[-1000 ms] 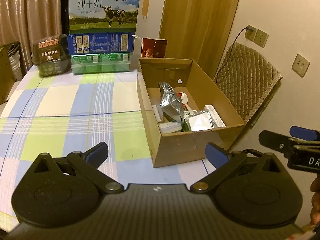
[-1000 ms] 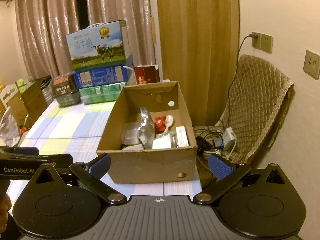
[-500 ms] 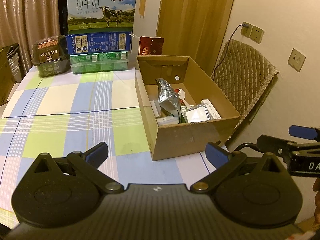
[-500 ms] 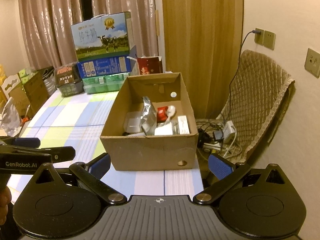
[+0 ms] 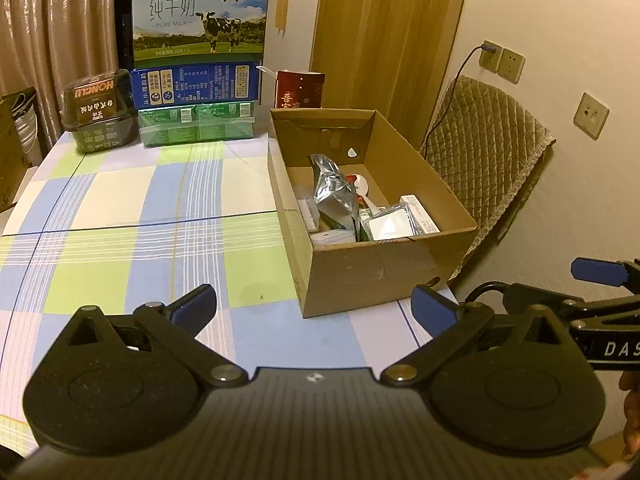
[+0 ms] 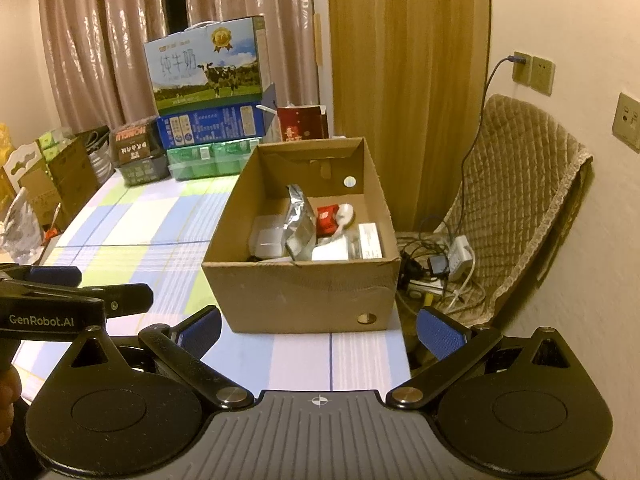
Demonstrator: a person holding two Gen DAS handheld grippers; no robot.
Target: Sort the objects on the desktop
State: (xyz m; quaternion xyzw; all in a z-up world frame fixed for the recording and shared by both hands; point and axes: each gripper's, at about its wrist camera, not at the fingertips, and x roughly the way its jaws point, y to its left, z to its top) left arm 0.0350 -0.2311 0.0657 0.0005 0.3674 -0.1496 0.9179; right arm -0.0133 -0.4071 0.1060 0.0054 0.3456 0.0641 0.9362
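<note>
An open cardboard box (image 5: 384, 268) stands at the right edge of the checked tablecloth (image 5: 120, 216); it also shows in the right wrist view (image 6: 304, 296). Inside lie a silver foil pouch (image 5: 334, 196), white packets (image 5: 390, 226), a white case (image 6: 268, 244), a red packet (image 6: 327, 220) and a white spoon (image 6: 347, 214). My left gripper (image 5: 314, 310) is open and empty, above the table in front of the box. My right gripper (image 6: 320, 330) is open and empty, near the box's front wall.
Stacked milk cartons (image 5: 198, 56), a dark snack box (image 5: 98, 110) and a red box (image 5: 300, 90) line the table's far end. A quilted chair (image 6: 516, 200) and a power strip with cables (image 6: 444, 264) sit right of the table. Boxes (image 6: 52, 184) stand at left.
Both grippers have drawn back and risen from the box, so it looks smaller and farther. Both stay open and empty.
</note>
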